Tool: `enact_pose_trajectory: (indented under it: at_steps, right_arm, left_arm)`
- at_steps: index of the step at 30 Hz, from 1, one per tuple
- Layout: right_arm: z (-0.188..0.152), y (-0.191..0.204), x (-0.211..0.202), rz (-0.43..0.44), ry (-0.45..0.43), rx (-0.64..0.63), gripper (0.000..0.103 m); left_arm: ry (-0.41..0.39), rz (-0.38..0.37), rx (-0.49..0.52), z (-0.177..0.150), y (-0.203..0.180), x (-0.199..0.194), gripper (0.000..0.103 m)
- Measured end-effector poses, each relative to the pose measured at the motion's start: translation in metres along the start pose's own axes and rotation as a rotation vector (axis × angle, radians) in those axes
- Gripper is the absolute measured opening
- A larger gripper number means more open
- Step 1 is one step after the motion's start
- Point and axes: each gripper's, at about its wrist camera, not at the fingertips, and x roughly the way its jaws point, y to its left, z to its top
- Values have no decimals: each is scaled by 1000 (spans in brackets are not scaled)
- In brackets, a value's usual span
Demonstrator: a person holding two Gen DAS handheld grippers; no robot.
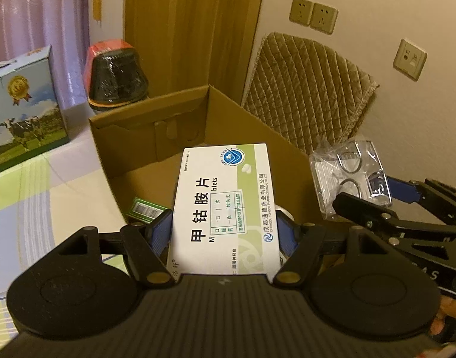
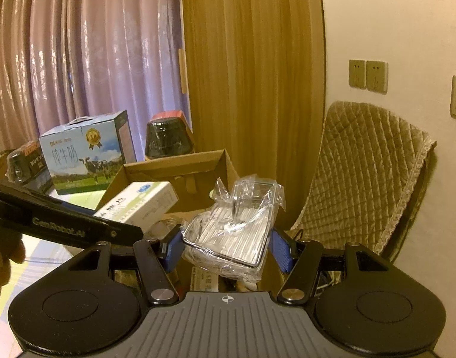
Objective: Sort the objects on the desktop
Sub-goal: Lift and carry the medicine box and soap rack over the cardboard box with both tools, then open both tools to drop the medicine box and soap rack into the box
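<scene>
We see a table (image 1: pixel 34 197) covered by a cloth with pale green, cream and grey checks. Directly on it stands an open cardboard box (image 1: pixel 132 137), its flaps raised. Behind the box, to its left, stands a blue milk carton (image 1: pixel 22 110) printed with cows on grass, and beside it a dark wrapped jar (image 1: pixel 116 80) with a red top. In the right wrist view we find another dark packet (image 2: pixel 26 164) just left of the carton.
</scene>
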Motion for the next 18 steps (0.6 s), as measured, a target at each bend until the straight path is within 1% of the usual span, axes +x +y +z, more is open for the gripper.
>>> enact_pose_trajectory:
  at_steps: [3,7,8,9,10,14,18]
  right_arm:
    - [-3,-1,2,11,1,-5,58]
    - [-5,-3,6,7,7,-4,58]
    - [-5,-3,7,7,9,-3,58]
    - [-6,-3,7,7,9,-2,58]
    - [-6,-3,8,8,9,-2,58]
    - [-6,0,9,16,9,-4,58]
    - [-4,3,11,33,9,4,58]
  left_arm:
    - [19,-6,16,-2,0,10,67]
    - [46,-24,12,-4,3,19,68]
    - [42,-33,2,-5,5,18,70]
    - [35,-35,-8,-6,8,16,74]
    - [28,-30,-16,-6,10,14,75]
    - [7,-31,-29,-4,18,2,75]
    - [-22,-8,-16,-6,26,-17,76]
